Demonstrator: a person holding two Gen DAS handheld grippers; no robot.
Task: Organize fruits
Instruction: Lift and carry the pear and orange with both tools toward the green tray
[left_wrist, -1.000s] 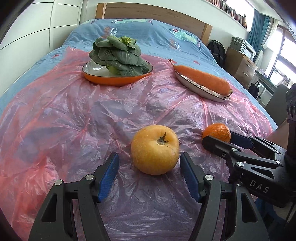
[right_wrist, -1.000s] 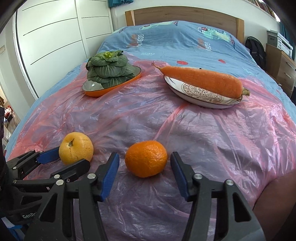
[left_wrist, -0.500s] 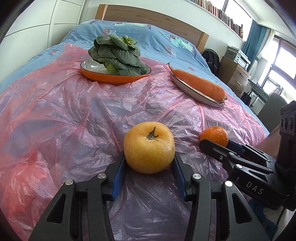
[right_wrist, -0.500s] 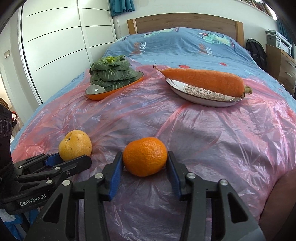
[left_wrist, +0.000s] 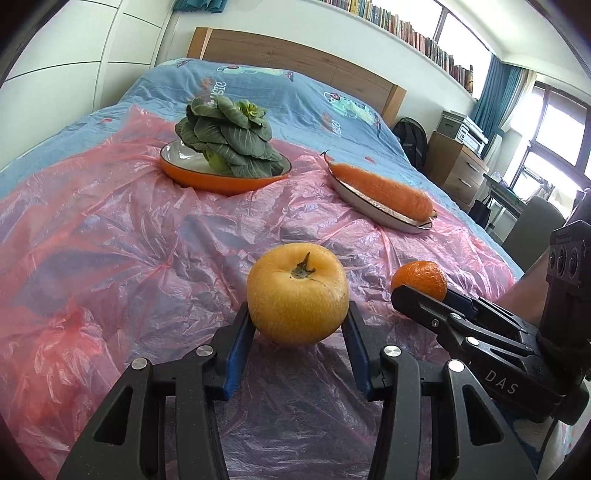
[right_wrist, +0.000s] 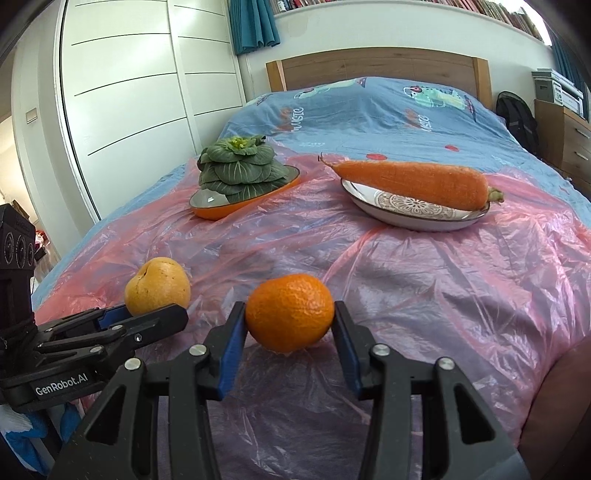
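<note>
My left gripper (left_wrist: 297, 321) is shut on a yellow pear-like fruit (left_wrist: 297, 291) and holds it just above the pink plastic sheet (left_wrist: 129, 236). My right gripper (right_wrist: 290, 321) is shut on an orange tangerine (right_wrist: 290, 312), also lifted slightly. The tangerine shows in the left wrist view (left_wrist: 419, 278), and the yellow fruit shows in the right wrist view (right_wrist: 157, 286).
An orange dish (left_wrist: 221, 181) holds a leafy green vegetable (left_wrist: 229, 142) at the back left. A white plate (right_wrist: 417, 218) holds a big carrot (right_wrist: 410, 181) at the back right. The bed has a blue cover and a wooden headboard behind; a dresser stands to the right.
Both grippers closed from open onto their fruits. Both fruits have since risen a little off the sheet.
</note>
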